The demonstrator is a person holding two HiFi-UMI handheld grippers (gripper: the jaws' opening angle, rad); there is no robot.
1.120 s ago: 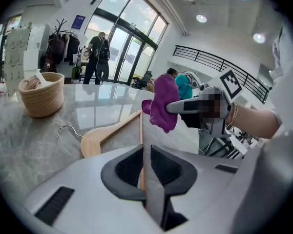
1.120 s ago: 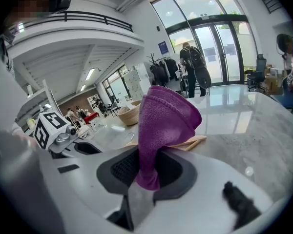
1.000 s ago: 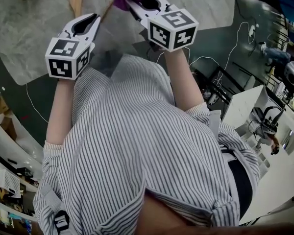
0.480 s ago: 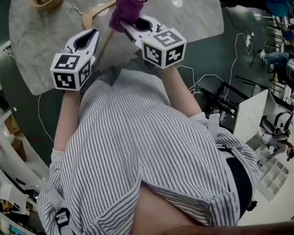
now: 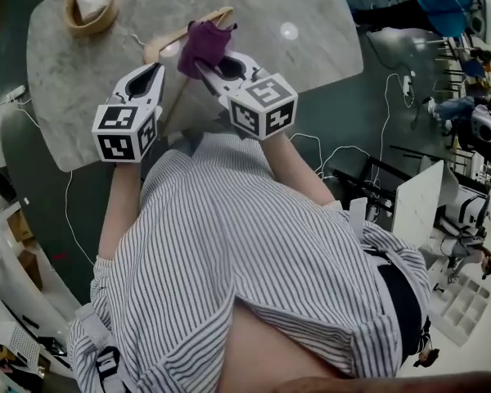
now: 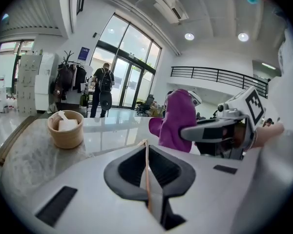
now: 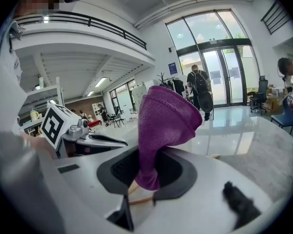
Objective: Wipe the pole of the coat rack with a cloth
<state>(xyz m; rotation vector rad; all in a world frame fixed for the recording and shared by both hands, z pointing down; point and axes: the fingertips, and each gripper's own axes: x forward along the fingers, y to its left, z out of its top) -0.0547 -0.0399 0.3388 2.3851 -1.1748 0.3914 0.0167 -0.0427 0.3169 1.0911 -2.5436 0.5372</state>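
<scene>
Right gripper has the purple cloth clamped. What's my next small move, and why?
Probably lower the right gripper until the purple cloth presses on the wooden hanger's bar: the cloth is clamped in its jaws and the bar shows just beneath, seemingly not yet touched.

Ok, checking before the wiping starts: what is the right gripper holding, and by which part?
The purple cloth, pinched by its bunched lower end between the jaws of the right gripper; the rest stands loose above them.
</scene>
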